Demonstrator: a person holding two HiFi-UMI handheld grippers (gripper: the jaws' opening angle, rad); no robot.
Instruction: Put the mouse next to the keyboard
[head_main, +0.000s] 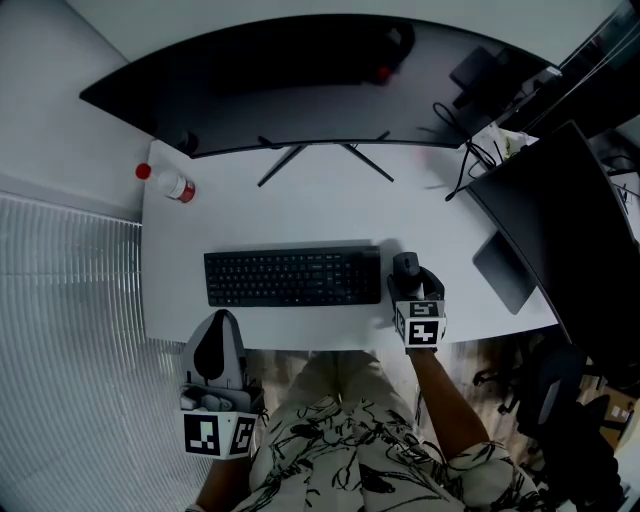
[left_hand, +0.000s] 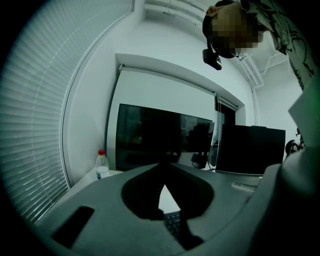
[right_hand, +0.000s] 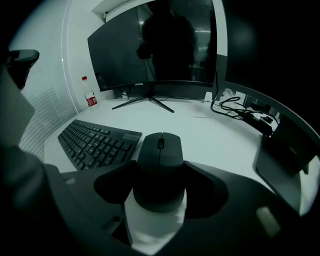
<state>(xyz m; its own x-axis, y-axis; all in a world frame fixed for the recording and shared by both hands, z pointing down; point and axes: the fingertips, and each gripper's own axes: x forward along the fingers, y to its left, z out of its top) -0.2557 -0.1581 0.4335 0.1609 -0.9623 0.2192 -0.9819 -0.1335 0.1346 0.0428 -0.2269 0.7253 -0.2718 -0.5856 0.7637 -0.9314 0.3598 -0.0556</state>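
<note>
Nearest the person, off the front edge of the worktop (head_main: 330, 205) and beside patterned clothing (head_main: 340, 450), the left gripper (head_main: 220, 322) hangs with its jaws together and nothing between them, only a thin sliver of light showing in its own view; it points toward the left end of the keyboard (head_main: 292, 277) but touches nothing; on the worktop close to the front edge, the right gripper (head_main: 412, 282) has its jaws clamped on the sides of the mouse (head_main: 405, 265); the mouse's rear half sits between the jaws while its front and scroll wheel stick out ahead; the mouse sits on the white surface just beside the keyboard's right end, with a narrow strip of worktop between the two, and roughly level with the key rows; the black keyboard lies parallel to the front edge, about centred; farther back, near the left rear corner, a clear bottle (head_main: 172, 184) with a red cap stands upright; behind the keyboard the thin spread feet of a wide curved monitor (head_main: 300, 70) rest on the worktop, its screen dark; at the right rear black cables (head_main: 465, 160) trail across the surface; a second dark screen (head_main: 560, 230) stands at the right edge.
</note>
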